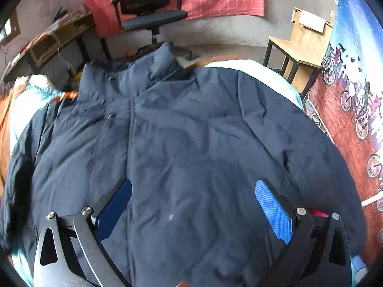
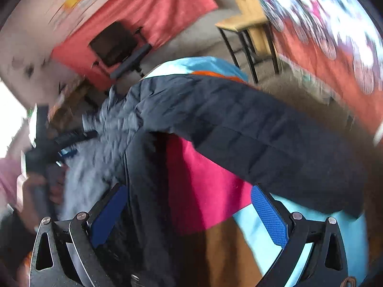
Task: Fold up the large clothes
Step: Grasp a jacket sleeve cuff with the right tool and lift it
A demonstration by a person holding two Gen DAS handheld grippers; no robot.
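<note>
A large dark navy puffer jacket lies spread on a bed, collar at the far end and front zip running toward me. My left gripper is open just above its lower front, blue pads wide apart, holding nothing. In the right wrist view, which is motion-blurred, the jacket shows with one sleeve stretched out to the right and its side edge hanging between the open fingers of my right gripper. The other gripper shows blurred at the left of that view.
The bed cover shows white, light blue, orange and magenta patches. A black office chair and a wooden stool stand beyond the bed. A printed wall hanging is at the right.
</note>
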